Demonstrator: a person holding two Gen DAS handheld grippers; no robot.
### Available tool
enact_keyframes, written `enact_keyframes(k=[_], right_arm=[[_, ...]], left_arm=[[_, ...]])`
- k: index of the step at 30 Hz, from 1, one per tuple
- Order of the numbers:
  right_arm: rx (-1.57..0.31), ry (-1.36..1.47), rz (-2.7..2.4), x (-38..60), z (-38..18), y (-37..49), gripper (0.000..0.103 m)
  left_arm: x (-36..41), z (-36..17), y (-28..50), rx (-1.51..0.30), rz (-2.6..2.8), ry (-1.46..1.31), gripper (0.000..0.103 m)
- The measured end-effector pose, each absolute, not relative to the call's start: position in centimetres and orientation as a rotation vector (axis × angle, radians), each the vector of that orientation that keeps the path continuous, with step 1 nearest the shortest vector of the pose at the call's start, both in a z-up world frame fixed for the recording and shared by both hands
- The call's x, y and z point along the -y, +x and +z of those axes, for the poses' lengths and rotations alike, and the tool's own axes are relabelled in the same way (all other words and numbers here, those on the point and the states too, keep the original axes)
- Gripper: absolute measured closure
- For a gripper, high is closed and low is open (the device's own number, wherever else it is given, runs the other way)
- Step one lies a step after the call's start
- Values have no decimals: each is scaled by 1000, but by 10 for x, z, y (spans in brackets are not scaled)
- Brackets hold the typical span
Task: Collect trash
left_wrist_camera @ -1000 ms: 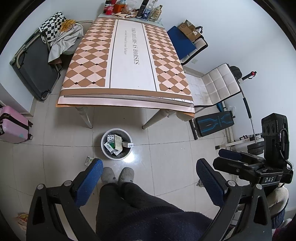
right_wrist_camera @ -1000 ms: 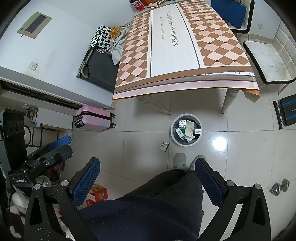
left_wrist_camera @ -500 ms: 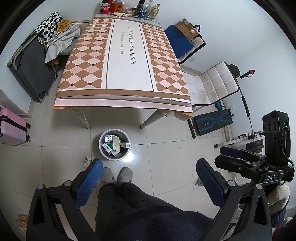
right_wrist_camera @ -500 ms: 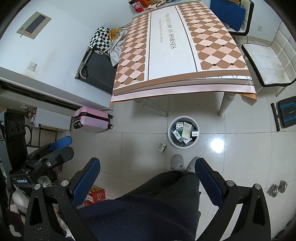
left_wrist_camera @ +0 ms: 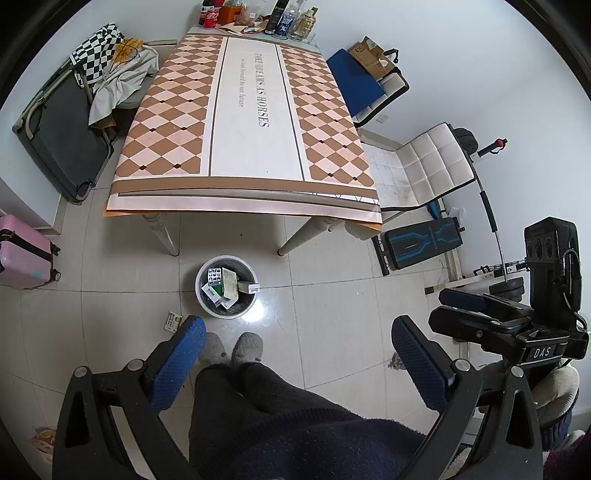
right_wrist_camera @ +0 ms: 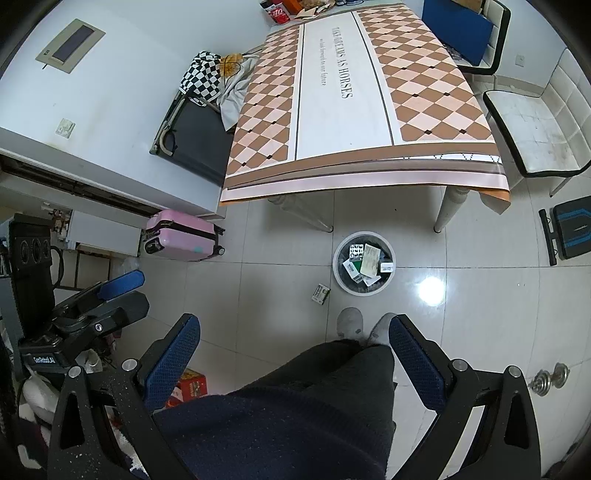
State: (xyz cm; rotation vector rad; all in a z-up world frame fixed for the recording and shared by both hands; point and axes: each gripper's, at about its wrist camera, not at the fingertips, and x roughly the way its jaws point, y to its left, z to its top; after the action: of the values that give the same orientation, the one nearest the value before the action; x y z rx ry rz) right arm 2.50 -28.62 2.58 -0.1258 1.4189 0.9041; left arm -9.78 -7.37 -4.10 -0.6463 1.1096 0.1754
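Note:
A round white trash bin (left_wrist_camera: 207, 271) stands on the tiled floor in front of the table and holds several small boxes and a blister pack (left_wrist_camera: 226, 283). It also shows in the right wrist view (right_wrist_camera: 338, 266). One small box (left_wrist_camera: 172, 320) lies on the floor left of the bin, also in the right wrist view (right_wrist_camera: 321, 294). My left gripper (left_wrist_camera: 298, 334) is open and empty, high above the floor. My right gripper (right_wrist_camera: 294, 332) is open and empty at the same height. The person's legs and grey slippers (left_wrist_camera: 232, 345) are below.
A table (left_wrist_camera: 255, 110) with a checked cloth has bottles and cans at its far end (left_wrist_camera: 258, 16). A pink suitcase (right_wrist_camera: 181, 236), a folded cot with clothes (left_wrist_camera: 62, 125), white chairs (left_wrist_camera: 428, 170), a blue-black bench (left_wrist_camera: 421, 242) and a dumbbell (right_wrist_camera: 550, 378) surround the floor.
Both grippers have risen and drawn back slightly; the table, bin and box on the floor have slid a little up the frames. Both grippers stay open and empty.

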Motion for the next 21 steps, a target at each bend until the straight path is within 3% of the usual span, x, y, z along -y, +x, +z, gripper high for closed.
enact_keyframes(k=[21], right_arm=[[-1416, -141, 917, 282, 25, 24, 0]], left_arm=[[71, -37, -101, -1099, 187, -649, 0]])
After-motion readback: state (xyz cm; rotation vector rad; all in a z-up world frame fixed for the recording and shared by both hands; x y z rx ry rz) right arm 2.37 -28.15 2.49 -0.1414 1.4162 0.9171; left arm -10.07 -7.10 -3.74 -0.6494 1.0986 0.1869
